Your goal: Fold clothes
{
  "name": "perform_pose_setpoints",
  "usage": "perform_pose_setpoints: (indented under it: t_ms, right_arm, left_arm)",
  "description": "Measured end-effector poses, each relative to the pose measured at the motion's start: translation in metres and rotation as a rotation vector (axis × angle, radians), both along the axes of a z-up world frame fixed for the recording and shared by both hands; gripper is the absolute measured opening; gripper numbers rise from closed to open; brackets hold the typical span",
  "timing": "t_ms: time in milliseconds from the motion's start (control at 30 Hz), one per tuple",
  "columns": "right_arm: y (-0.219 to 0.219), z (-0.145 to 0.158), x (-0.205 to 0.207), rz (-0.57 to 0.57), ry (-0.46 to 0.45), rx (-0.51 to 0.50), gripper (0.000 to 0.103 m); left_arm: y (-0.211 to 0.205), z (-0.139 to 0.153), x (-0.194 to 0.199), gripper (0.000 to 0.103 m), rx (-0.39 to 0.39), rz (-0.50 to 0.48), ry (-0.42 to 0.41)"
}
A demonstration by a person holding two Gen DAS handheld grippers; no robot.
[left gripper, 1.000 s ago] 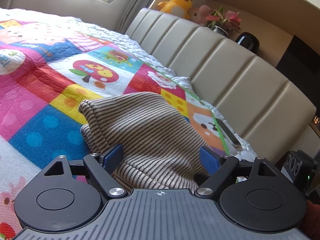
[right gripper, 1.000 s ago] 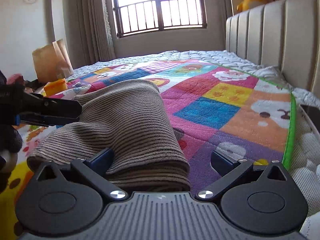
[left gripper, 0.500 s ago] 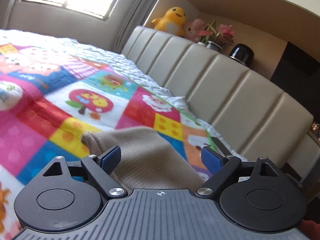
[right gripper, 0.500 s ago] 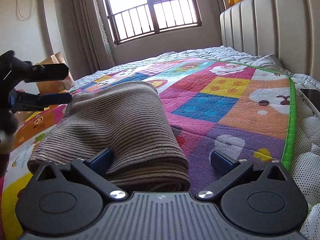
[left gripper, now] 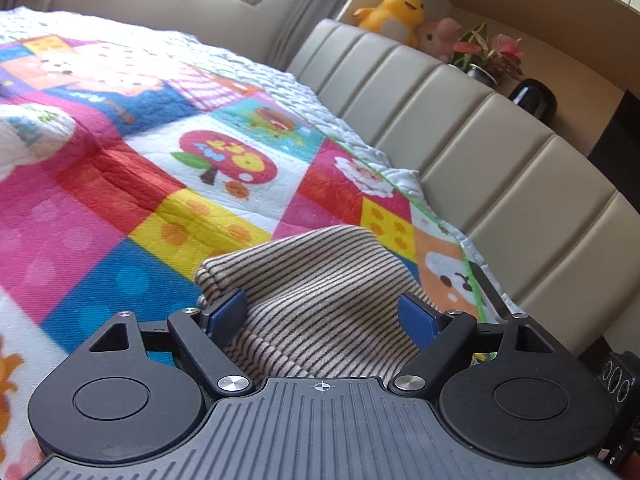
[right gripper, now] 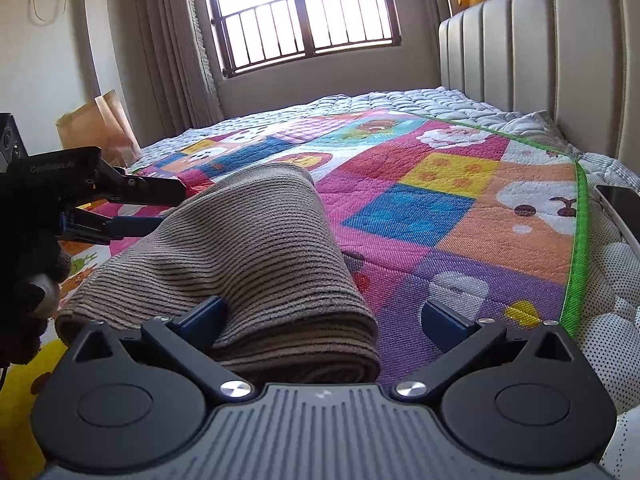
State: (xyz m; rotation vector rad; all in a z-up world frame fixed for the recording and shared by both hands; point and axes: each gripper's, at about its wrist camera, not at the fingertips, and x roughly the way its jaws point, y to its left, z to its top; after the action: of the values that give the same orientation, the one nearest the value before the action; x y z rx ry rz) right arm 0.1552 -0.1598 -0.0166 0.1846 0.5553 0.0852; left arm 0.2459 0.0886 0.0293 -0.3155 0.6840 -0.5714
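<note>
A folded striped sweater [right gripper: 256, 264] lies on the patchwork quilt [right gripper: 420, 216], low in both frames. Only the right wrist view shows the left gripper [right gripper: 160, 208] at mid left, beside the sweater's far end; its fingers look spread. The right gripper [right gripper: 324, 320] is spread too, straddling the near fold. The left wrist view alone shows a flowerpot [left gripper: 486, 74], upper right. The sweater's near edges are hidden behind both gripper bodies.
</note>
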Motion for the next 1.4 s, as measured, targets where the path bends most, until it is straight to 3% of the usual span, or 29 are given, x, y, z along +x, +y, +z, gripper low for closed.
perform_pose_setpoints:
  t_ms: [100,267,400,567,633,733,833,900,1000,1033,1100,1200,1400]
  right_arm:
    - [-0.001,0.0,0.001,-0.005,-0.001,0.002,0.103]
    - [-0.002,0.001,0.0,-0.005,-0.004,0.005,0.103]
    - [0.0,0.017,-0.003,-0.013,-0.043,-0.027,0.103]
    - [0.012,0.046,-0.014,0.024,-0.157,-0.064,0.103]
    - [0.019,0.053,-0.016,0.046,-0.179,-0.098,0.103]
    - [0.029,0.038,-0.008,0.049,-0.116,-0.203,0.103]
    - [0.037,0.014,-0.005,0.046,-0.071,-0.283,0.103]
    - [0.038,0.01,-0.009,0.034,-0.097,-0.279,0.103]
    - [0.029,0.012,-0.007,0.042,-0.075,-0.223,0.103]
    - [0.022,0.014,-0.006,0.045,-0.062,-0.181,0.103]
    - [0.008,0.018,-0.005,0.038,-0.042,-0.106,0.103]
    - [-0.002,0.026,-0.01,-0.016,-0.067,-0.091,0.103]
    - [0.002,0.042,-0.017,-0.016,-0.161,-0.091,0.103]
  left_arm:
    - [-0.004,0.012,-0.033,0.095,0.053,0.029,-0.046]
    - [-0.01,-0.002,-0.059,0.093,0.021,-0.037,0.016]
    - [-0.014,-0.015,-0.079,0.069,-0.01,-0.094,0.071]
    - [-0.021,-0.026,-0.083,0.059,-0.063,-0.153,0.078]
    - [-0.018,-0.028,-0.085,0.059,-0.082,-0.169,0.083]
    - [-0.005,-0.022,-0.089,0.058,-0.077,-0.151,0.063]
    - [0.013,-0.009,-0.091,0.067,-0.083,-0.092,0.043]
    - [0.019,-0.002,-0.089,0.081,-0.099,-0.07,0.034]
    - [0.013,-0.001,-0.08,0.082,-0.113,-0.067,0.057]
    - [0.007,-0.003,-0.076,0.08,-0.107,-0.069,0.071]
    - [-0.006,-0.005,-0.072,0.059,-0.103,-0.083,0.078]
    - [-0.018,0.002,-0.075,0.055,-0.139,-0.128,0.029]
    - [-0.018,-0.006,-0.073,0.054,-0.168,-0.151,0.056]
